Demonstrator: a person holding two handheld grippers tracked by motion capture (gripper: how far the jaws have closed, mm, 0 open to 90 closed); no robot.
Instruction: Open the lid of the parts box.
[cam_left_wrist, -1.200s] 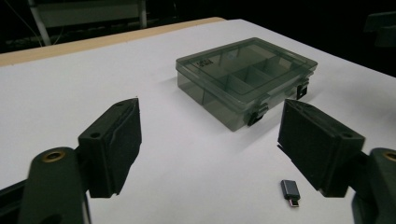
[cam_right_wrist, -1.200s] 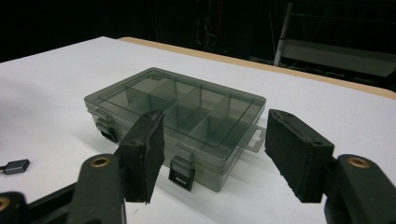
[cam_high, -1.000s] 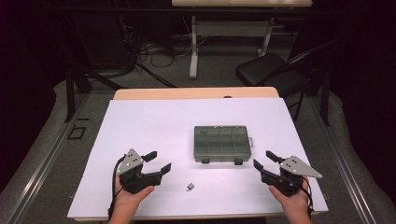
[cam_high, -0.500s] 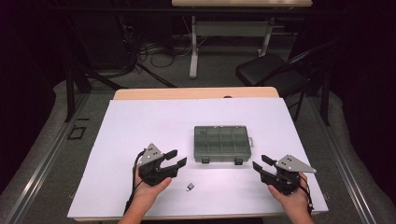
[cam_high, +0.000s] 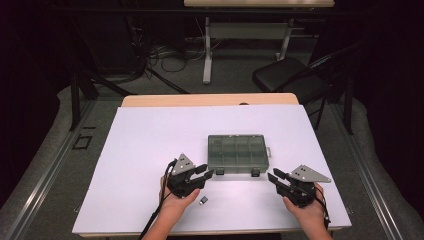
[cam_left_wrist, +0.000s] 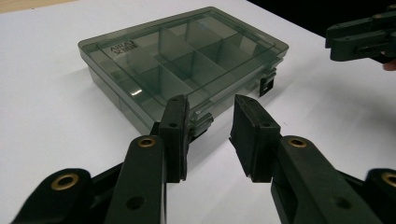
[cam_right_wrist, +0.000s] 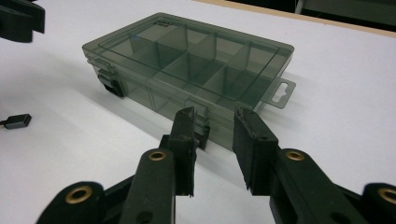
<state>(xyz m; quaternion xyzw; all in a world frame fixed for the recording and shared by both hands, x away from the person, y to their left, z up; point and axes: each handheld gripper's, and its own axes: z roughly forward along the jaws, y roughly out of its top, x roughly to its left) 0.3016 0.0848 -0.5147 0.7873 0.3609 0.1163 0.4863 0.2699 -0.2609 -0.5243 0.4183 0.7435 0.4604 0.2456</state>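
A smoky transparent compartment box (cam_high: 237, 153) lies shut on the white table (cam_high: 150, 135), with two dark latches on its near side. My left gripper (cam_high: 206, 171) is open, its jaws pointing at the box's left latch (cam_left_wrist: 201, 124) from just in front. My right gripper (cam_high: 274, 177) is open too, aimed at the right latch (cam_right_wrist: 202, 133) and a short way off it. Both hold nothing. The box (cam_left_wrist: 182, 60) seems empty through its lid. A small dark adapter-like piece (cam_high: 203, 200) lies on the table beside my left hand, and it appears as the small piece (cam_right_wrist: 17, 121) at the left of the right gripper view.
Beyond the table's far wooden edge (cam_high: 210, 99) stand a black chair (cam_high: 295, 82) and a desk frame with cables on the floor. A hang tab (cam_right_wrist: 281, 92) sticks out of the box's right end.
My left gripper has travelled right and forward, from the table's left front to the box's left latch. The right gripper has crept slightly left toward the box.
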